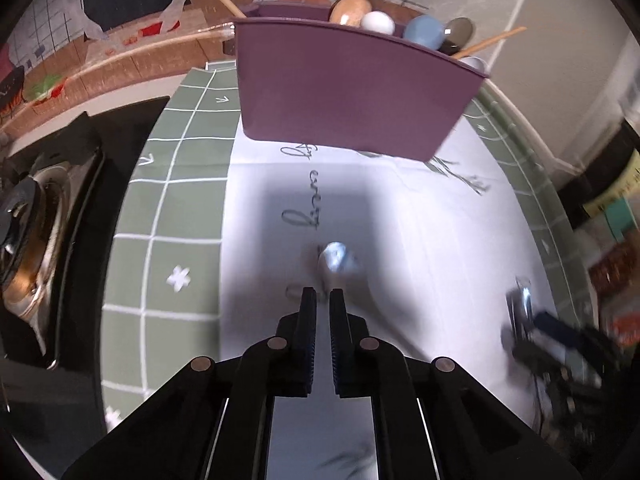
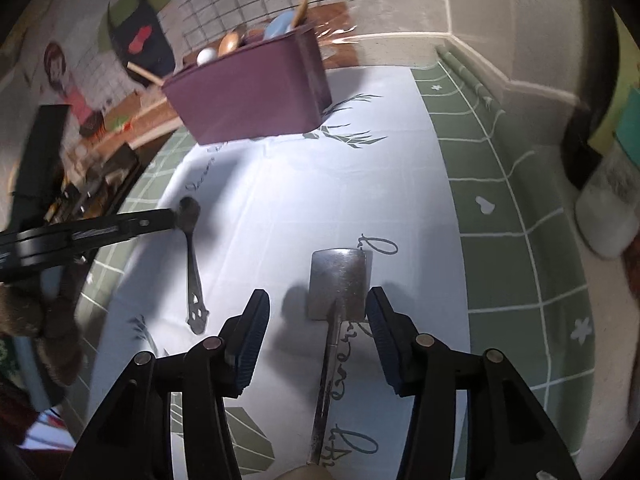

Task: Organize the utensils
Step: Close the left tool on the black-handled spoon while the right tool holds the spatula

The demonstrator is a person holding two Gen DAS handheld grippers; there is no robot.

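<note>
A purple utensil holder stands at the far side of the white cloth and holds several spoons and wooden sticks; it also shows in the right wrist view. My left gripper has its jaws nearly together just behind the bowl of a metal spoon lying on the cloth. In the right wrist view the left gripper touches the spoon's bowl, and whether it grips is unclear. My right gripper is open over a metal spatula lying flat, fingers on either side of its blade.
A gas stove sits at the left edge of the green gridded mat. A wooden ledge and illustrated wall lie behind the holder. Cluttered items stand at the right beyond the mat.
</note>
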